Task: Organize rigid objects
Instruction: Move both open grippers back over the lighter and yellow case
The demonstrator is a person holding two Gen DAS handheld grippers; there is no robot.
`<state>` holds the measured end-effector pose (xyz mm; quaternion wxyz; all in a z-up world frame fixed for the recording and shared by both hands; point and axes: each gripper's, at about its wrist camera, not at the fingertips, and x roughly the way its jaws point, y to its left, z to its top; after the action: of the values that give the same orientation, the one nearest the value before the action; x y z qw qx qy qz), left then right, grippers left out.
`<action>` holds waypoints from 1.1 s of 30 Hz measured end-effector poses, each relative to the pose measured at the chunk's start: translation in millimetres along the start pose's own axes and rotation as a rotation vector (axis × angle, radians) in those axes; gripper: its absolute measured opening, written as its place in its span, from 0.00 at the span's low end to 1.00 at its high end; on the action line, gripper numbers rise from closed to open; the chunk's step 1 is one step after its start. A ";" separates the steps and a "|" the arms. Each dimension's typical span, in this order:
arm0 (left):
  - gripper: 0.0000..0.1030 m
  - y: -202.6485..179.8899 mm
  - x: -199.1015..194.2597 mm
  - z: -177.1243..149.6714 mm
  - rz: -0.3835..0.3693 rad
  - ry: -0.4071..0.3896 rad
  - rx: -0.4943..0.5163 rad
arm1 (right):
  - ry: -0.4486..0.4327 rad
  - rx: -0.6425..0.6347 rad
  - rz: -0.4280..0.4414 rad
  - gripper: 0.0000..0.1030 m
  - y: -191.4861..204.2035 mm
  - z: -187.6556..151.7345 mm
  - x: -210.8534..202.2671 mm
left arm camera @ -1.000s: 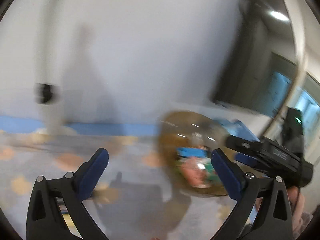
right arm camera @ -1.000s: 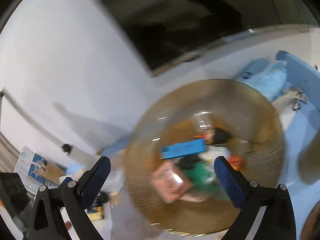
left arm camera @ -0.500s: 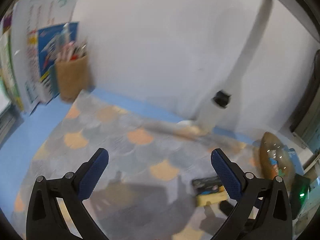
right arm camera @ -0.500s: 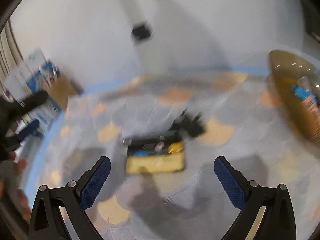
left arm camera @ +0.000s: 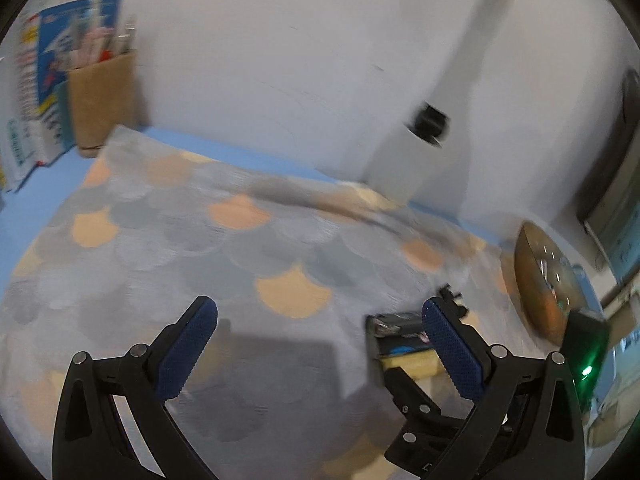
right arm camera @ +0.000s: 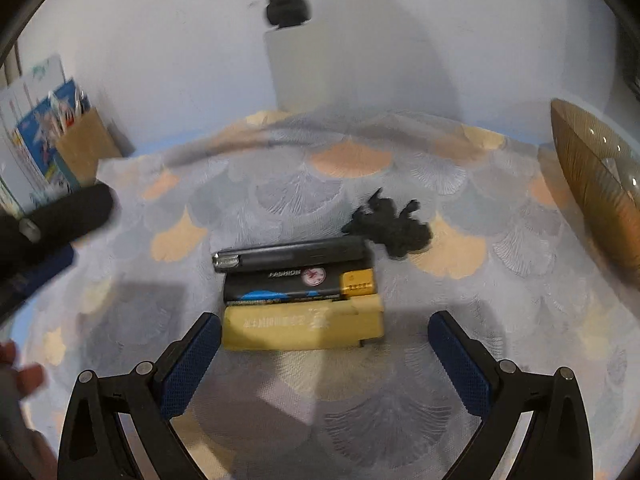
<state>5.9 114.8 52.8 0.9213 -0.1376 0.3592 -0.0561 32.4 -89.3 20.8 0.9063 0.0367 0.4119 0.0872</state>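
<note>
Right now we hold both tongs spread wide and empty above the scallop-patterned mat [right arm camera: 352, 160]. Our right gripper [right arm camera: 324, 360] hovers just short of a tight row of three items lying side by side: a yellow block [right arm camera: 300, 324] nearest us, a black lighter [right arm camera: 300, 280] marked FASHION touching it, then a dark pen-shaped tube [right arm camera: 288, 258]. A black clump [right arm camera: 394, 228] sits just beyond them. Our left gripper [left arm camera: 316, 348] hangs over bare mat, left of that row, with the amber bowl [left arm camera: 540, 276] at the mat's right edge
</note>
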 end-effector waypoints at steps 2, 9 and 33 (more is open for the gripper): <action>0.99 -15.1 10.8 -4.4 -0.001 0.029 0.048 | -0.004 0.018 -0.003 1.00 -12.9 -1.0 -5.2; 0.99 -49.0 44.8 -17.9 -0.016 0.099 0.086 | -0.001 0.013 -0.018 0.98 -48.1 -6.9 -19.7; 0.99 -89.9 74.2 -25.7 0.187 0.137 0.153 | 0.006 0.002 -0.091 0.90 -53.3 -4.2 -26.6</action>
<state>42.7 8.4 13.1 0.9038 -0.0286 0.4270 -0.0065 18.9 -146.7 30.4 0.9080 0.0188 0.4161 0.0455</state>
